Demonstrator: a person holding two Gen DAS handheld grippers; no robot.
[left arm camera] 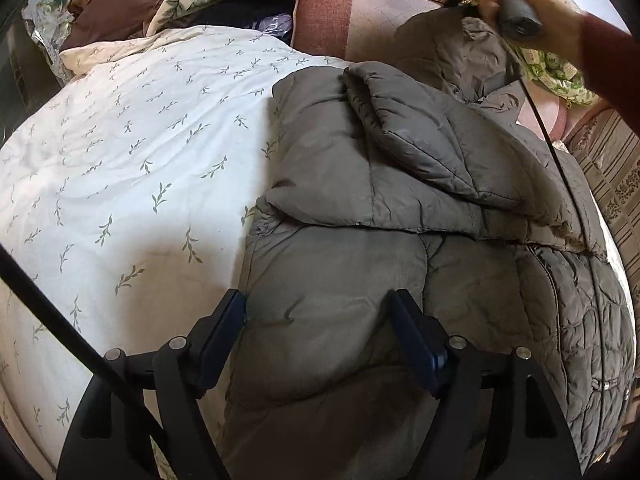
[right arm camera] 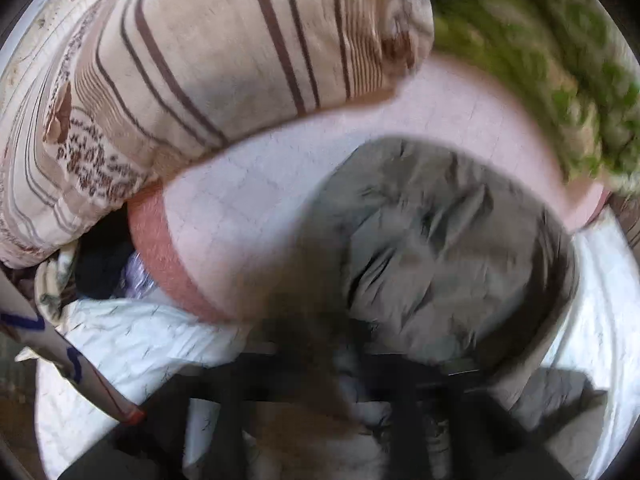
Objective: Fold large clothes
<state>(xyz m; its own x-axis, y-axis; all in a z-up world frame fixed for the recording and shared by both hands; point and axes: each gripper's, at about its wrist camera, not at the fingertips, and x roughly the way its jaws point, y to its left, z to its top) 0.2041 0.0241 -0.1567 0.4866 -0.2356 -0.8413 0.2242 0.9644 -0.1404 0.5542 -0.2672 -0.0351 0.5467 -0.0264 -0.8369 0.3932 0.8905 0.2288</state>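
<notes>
Bed: I see a white duvet (left arm camera: 132, 152) with a green sprig print covering most of it; the pink sheet (left arm camera: 360, 16) shows at the far end.
Coat: the grey quilted coat (left arm camera: 400, 208) lies on the duvet's right half, one padded sleeve (left arm camera: 420, 136) folded across its body.
Left view only: my left hand-held gripper (left arm camera: 320, 320) stands spread over the coat's near hem, its left finger at the hem's edge; nothing is pinched. Far right, a hand (left arm camera: 532, 8) in a red sleeve grips a dark handle above the coat's far end.
Right view only: blurred. My right hand-held gripper (right arm camera: 344, 364) is pressed together low in frame with grey fabric bunched around it; I cannot tell whether it pinches the cloth. The coat's puffed far end (right arm camera: 440, 248) sits on pink sheet.
Open room: bare duvet left of the coat.
Edges: striped floral pillow (right arm camera: 180, 80) at the head; green patterned cloth (right arm camera: 540, 60) far right.
</notes>
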